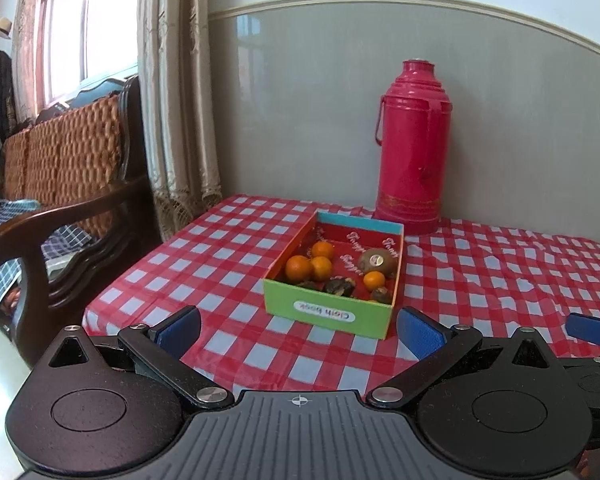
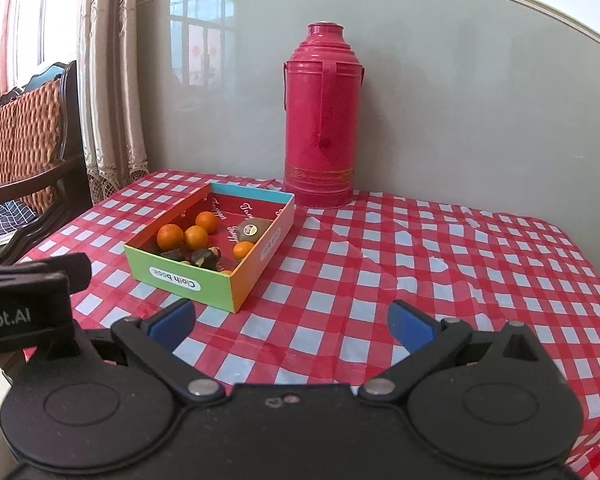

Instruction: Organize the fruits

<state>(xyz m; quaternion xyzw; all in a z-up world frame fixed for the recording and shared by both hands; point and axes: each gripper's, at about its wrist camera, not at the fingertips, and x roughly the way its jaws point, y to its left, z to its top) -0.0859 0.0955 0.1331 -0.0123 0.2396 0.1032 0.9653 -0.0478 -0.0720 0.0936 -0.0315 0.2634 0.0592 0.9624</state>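
Both grippers, left (image 1: pixel 300 330) and right (image 2: pixel 292 320), are hovering with jaws wide and empty over the checked tablecloth (image 2: pixel 420 272), near a box (image 1: pixel 328 314) holding oranges (image 1: pixel 299 268) and a kiwi (image 1: pixel 377 261).

The box (image 2: pixel 196 280) carries a white oval label (image 2: pixel 175 279) on its green near wall reading "Cloth book", seen upside down in both views (image 1: pixel 325 311). A second white oval label (image 2: pixel 273 241) sits on the box's orange side wall, its print too small to read. White script on the red lining (image 1: pixel 354 242) inside the box cannot be made out. A black part (image 2: pixel 16 316) at the left edge of the right wrist view shows the cut-off letters "bot.AI". The kiwi (image 1: pixel 377 260) bears a small round sticker, unreadable.
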